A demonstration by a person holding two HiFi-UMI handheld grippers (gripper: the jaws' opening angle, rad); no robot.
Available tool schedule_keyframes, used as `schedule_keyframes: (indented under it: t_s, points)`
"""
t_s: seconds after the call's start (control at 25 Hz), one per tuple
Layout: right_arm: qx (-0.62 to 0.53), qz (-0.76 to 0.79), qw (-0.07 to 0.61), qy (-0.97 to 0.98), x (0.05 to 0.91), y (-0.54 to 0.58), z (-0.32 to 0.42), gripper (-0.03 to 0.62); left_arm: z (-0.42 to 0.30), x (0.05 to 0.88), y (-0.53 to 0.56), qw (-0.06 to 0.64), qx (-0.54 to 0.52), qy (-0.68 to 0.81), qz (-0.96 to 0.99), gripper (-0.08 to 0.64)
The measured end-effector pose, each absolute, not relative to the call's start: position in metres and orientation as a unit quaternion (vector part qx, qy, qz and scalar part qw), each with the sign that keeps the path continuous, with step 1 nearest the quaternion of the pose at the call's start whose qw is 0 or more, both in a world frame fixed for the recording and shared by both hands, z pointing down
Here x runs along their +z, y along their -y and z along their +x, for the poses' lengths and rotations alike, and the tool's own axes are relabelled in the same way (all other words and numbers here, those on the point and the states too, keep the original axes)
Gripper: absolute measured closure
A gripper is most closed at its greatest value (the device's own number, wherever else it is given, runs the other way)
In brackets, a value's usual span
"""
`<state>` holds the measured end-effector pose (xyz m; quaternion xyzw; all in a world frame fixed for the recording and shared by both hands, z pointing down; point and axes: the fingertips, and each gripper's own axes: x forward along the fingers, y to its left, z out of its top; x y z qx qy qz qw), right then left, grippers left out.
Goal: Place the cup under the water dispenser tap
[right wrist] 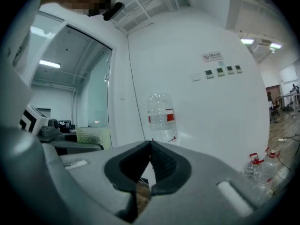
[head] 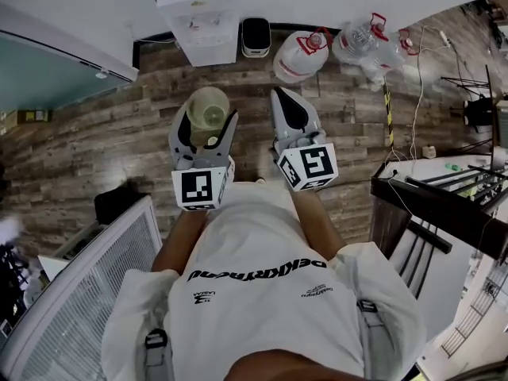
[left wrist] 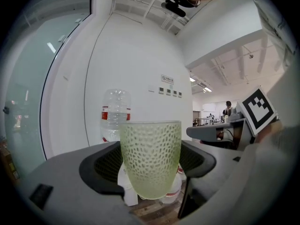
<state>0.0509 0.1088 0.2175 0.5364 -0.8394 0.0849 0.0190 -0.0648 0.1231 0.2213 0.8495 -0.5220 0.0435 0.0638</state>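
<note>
- Tap on the dispenser (head: 205, 36) not made out in any view; lower front hidden behind the cup (left wrist: 150, 156) and the jaws in the left gripper view, with only the bottle (left wrist: 115, 110) on top showing clearly.
- Cup's base lost between the jaws in the head view, rim and inside seen from above.
- Pale green and see-through, dimpled all over, narrowing toward the base, upright.
- Gripped in the left tool (head: 209, 124): jaws spread wide, a pad against each side of the cup, rim above the jaws.
- Carried above the wooden floor (head: 95, 133), short of the dispenser, which stands ahead of the tips.
- Right tool (right wrist: 150, 146) pressed shut, tips meeting, nothing between; just beside the left tool, to the cup's right, apart from it.
- Jugs (head: 298, 54) on the floor ahead of the right tool.
</note>
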Motion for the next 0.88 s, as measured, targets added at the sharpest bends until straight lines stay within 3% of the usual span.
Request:
schedule_keyframes:
  t_s: [0.88]
  points:
    - [0.096,0.568,0.056,0.815,0.250,0.020,-0.010,0.594,-0.106,0.266,0.004,0.105,0.060,0.470,0.874,0.202]
